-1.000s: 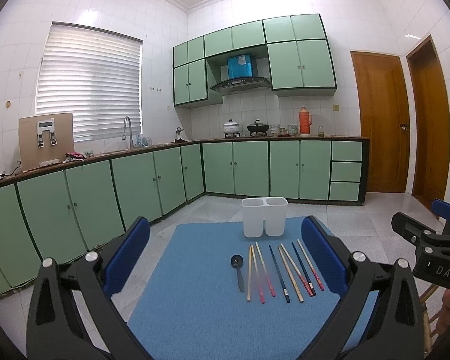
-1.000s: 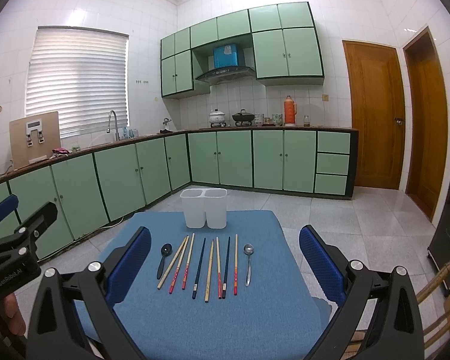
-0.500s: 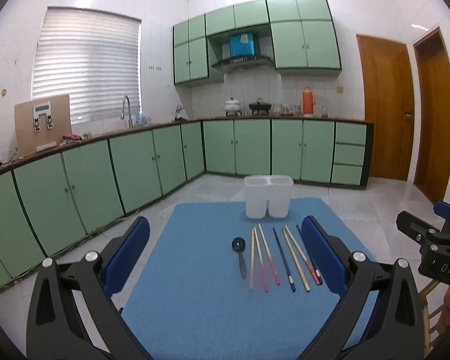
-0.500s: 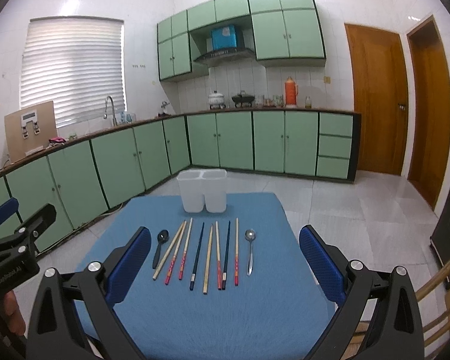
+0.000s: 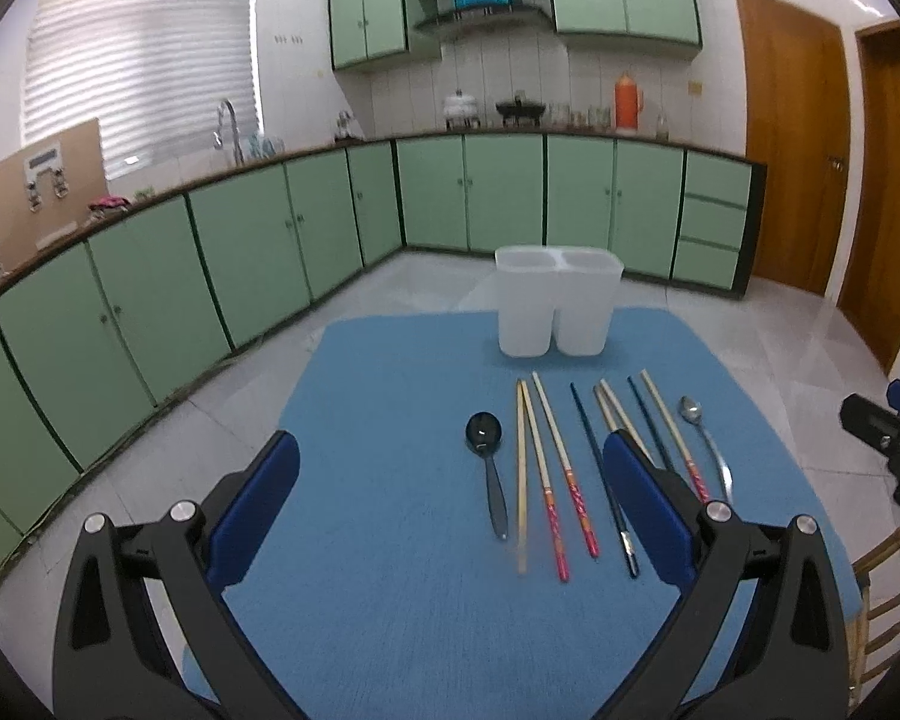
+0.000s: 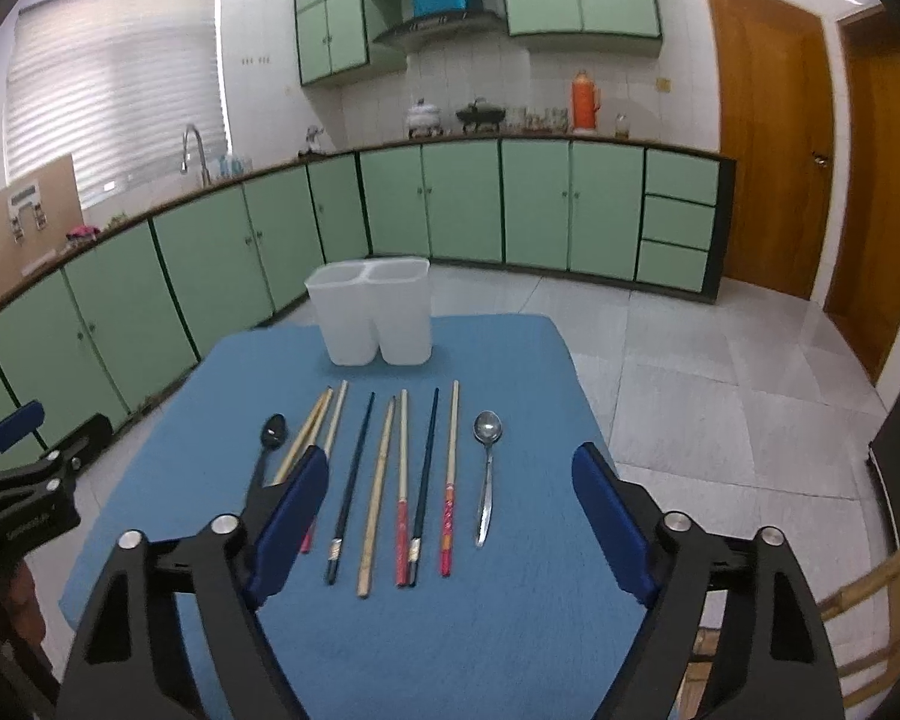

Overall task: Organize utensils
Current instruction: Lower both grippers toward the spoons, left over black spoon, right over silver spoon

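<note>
Approaching stage of organizing utensils, by the look of it: nothing lifted yet, everything lying flat on the blue mat, nothing standing in the white two-compartment holder.

Lying in a row just in front of the holder: black spoon at the far left of the row, then the chopsticks side by side with tips toward the holder, then the metal spoon at the far right. Holder standing upright at the far edge of the mat, both compartments appearing empty from here, though the insides are only partly showing.

Next move, as a judgement: choosing one piece, lowering onto it, pinching across its thin shaft, then carrying it toward the holder and dropping it into one compartment. Calling for a low, careful pinch, since every piece is slim and flat against the cloth; likely keeping spoons and chopsticks in separate compartments.

Right gripper hovering over the near ends of the chopsticks, well short of the holder, jaws narrowing from wide, nothing between the pads but air, touching nothing. Left gripper hovering over the black spoon's handle, short of the holder too, jaws spread wide, holding nothing, touching nothing.
</note>
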Tool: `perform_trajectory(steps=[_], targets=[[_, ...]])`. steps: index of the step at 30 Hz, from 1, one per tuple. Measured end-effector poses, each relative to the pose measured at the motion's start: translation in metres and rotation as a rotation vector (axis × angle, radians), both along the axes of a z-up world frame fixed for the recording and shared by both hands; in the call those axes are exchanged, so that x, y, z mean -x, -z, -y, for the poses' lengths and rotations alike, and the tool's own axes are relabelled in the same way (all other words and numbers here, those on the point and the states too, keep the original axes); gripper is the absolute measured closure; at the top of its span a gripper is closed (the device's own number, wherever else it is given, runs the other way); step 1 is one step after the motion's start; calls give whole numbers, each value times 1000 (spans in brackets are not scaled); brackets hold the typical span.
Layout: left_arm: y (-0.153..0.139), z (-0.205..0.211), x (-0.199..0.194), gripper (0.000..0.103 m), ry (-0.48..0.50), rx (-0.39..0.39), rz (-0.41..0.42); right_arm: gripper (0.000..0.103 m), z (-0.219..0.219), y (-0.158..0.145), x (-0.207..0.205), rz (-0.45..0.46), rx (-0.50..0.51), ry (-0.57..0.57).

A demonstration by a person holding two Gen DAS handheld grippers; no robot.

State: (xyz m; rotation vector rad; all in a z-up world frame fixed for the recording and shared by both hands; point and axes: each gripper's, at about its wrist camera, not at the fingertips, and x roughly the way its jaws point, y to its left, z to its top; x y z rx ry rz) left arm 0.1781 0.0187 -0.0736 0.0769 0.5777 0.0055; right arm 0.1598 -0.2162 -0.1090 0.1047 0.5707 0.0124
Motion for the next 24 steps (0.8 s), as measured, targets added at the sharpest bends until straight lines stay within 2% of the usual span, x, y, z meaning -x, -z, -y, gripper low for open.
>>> perform_trajectory(steps=[3, 7, 9, 12, 14, 15, 16, 19, 24], targets=[[12, 1, -40, 5, 19, -4, -75, 35, 11, 5, -38, -79, -8, -27], [31, 1, -97, 5, 41, -2, -165, 42, 26, 18, -97, -183, -13, -54], [39, 1, -119, 6, 45, -3, -204, 52, 30, 30, -124, -247, -15, -75], [53, -1, -147, 10, 45, -10, -259, 54, 35, 54, -164, -353, -53, -113], [67, -1, -167, 17, 45, -1, -316, 57, 36, 69, -180, -400, -55, -125], [72, -1, -173, 25, 46, 4, -339, 60, 37, 77, -188, -425, -59, -129], [79, -2, -181, 27, 49, 15, -368, 61, 38, 84, -195, -445, -68, -135], [91, -2, -195, 27, 53, 35, -414, 61, 40, 97, -211, -486, -93, -149], [101, 4, -209, 27, 56, 10, -445, 61, 40, 107, -228, -539, -94, -148]])
